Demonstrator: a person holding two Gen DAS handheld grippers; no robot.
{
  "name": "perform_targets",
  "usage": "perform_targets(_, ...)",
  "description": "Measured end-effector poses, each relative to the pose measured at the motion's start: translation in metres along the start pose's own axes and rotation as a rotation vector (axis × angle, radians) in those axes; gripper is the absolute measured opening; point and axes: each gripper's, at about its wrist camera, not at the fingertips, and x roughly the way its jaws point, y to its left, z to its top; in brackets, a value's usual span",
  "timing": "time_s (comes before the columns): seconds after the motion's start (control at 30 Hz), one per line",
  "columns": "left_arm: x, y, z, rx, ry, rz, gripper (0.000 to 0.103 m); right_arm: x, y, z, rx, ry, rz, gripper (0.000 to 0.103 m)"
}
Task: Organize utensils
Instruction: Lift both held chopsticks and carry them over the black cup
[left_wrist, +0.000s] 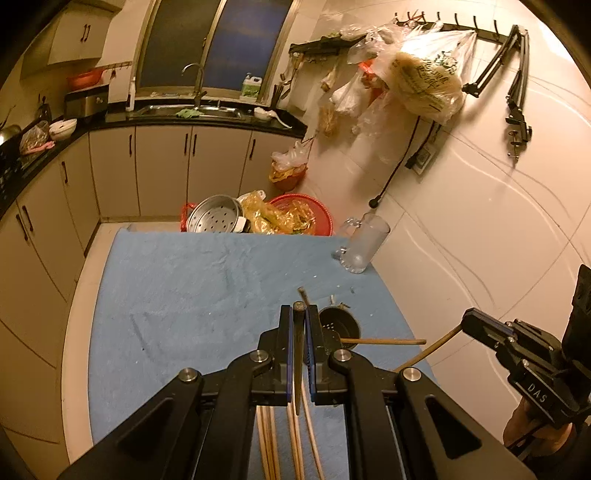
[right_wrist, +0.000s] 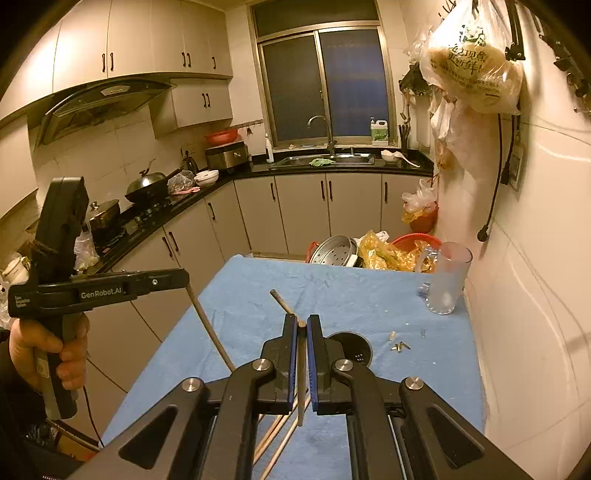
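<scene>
Chopsticks are mid-transfer, I judge: the left gripper (left_wrist: 299, 314), at nine o'clock of the pair, is clamped on one chopstick (left_wrist: 298, 354); the right gripper (right_wrist: 302, 325), at three o'clock, pinches another chopstick (right_wrist: 302, 376). Next, each must tip into the black holder (right_wrist: 351, 349), lying just below the right jaws at four o'clock on the blue cloth (right_wrist: 258, 295).

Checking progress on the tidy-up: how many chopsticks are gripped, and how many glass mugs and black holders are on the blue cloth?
Chopsticks gripped: 2, one in the left gripper, one in the right gripper
Glass mugs: 1
Black holders: 1
Total: 4
</scene>
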Motion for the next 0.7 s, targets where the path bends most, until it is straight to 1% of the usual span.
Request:
perform_targets(0.2,0.000,-0.015,0.009,0.040,-0.014,0.004,0.006,-0.009,-0.001,0.003,0.004,-0.012,-0.008,0.006)
perform_targets(0.47,0.006,-0.027,0.022,0.063,-0.016,0.022,0.006,-0.018,-0.005,0.016,0.013,-0.040,-0.021,0.006)
perform_targets(0.7,0.003,-0.042,0.033,0.095,-0.036,0.002,0.006,-0.025,-0.013,0.028,0.034,-0.066,-0.028,0.006)
